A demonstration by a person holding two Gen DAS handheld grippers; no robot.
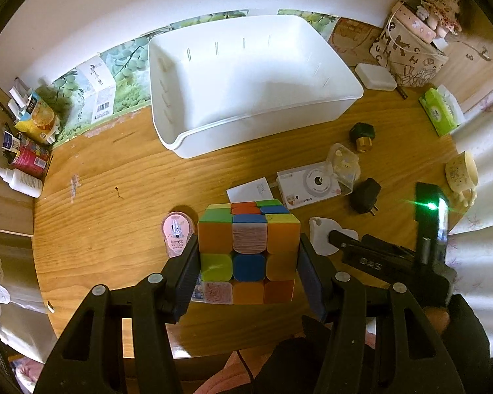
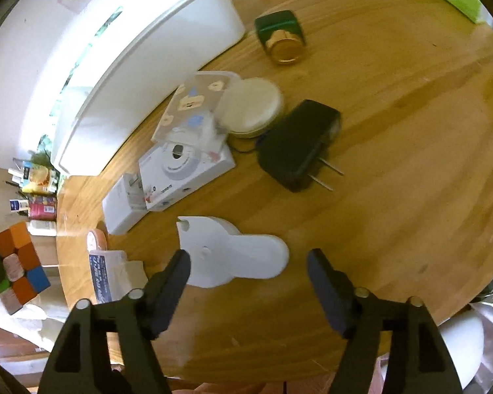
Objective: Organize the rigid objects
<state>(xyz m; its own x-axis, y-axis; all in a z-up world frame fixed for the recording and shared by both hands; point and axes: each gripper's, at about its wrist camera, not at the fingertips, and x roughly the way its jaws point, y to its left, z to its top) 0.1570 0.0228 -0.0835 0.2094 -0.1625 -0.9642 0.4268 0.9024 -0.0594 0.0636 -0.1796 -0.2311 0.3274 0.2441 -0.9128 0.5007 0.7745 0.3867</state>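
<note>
Cube (image 1: pixel 248 249) clamped in the left gripper (image 1: pixel 248 262), lifted clear of the table (image 1: pixel 121 170), short of the empty white bin (image 1: pixel 246 78).

Biggest first: the bin sits at the table's far side. The cube looks light, stiff and slick-faced; flat pads on two opposite faces suit it, though its layers may twist. The right gripper (image 2: pixel 248 262) stands apart, holding nothing, over a thin white flat piece (image 2: pixel 226 252) best pinched across its edges.
</note>
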